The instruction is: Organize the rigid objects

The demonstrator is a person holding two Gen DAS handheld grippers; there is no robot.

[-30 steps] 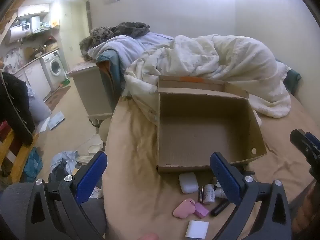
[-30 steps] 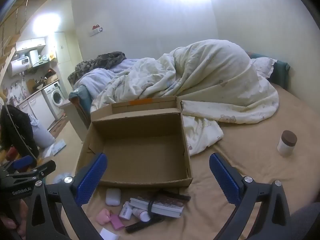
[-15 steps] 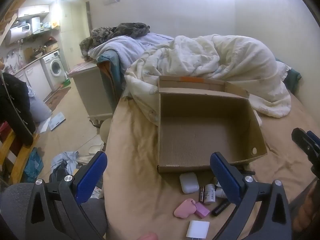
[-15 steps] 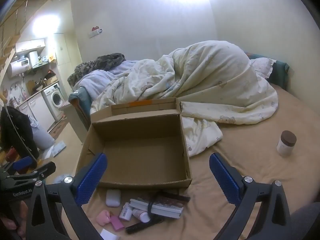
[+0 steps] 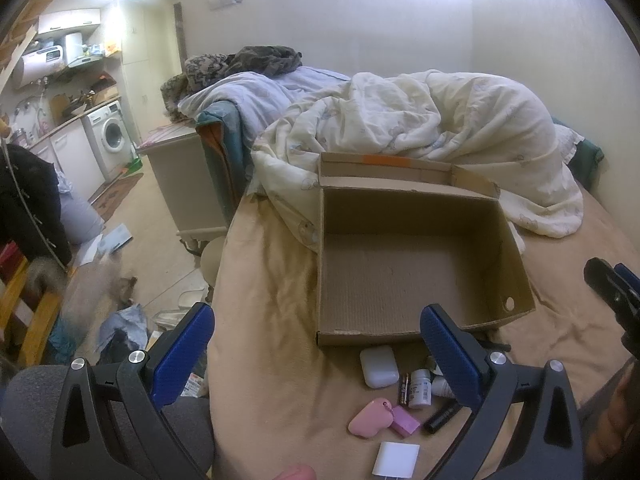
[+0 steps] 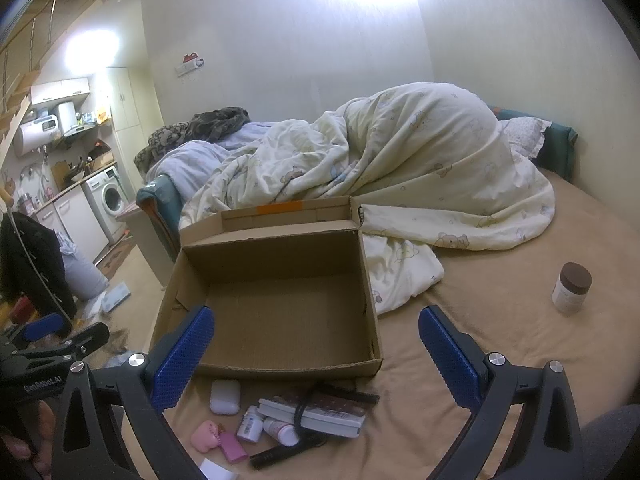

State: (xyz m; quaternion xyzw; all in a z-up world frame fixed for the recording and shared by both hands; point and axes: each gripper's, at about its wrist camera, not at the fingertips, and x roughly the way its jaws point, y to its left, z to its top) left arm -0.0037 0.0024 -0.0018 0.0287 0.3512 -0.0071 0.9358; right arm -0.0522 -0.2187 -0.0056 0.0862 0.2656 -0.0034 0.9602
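Currently both hand-held grippers hang wide apart and empty over the bed (image 5: 280,320). Small items — white case (image 5: 378,366), pill bottle (image 5: 420,388), pink pouch (image 5: 370,423) — lie just before the empty cardboard box (image 5: 404,264), below the left hand-held gripper (image 5: 316,344), likely nearer than the right hand-held gripper (image 6: 316,344). Black pen (image 6: 280,455) lies crosswise.

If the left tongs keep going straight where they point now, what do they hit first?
Probably the cardboard box: the open left tongs aim over the bed at its near wall. The white case lies just below that line, so depth is uncertain.
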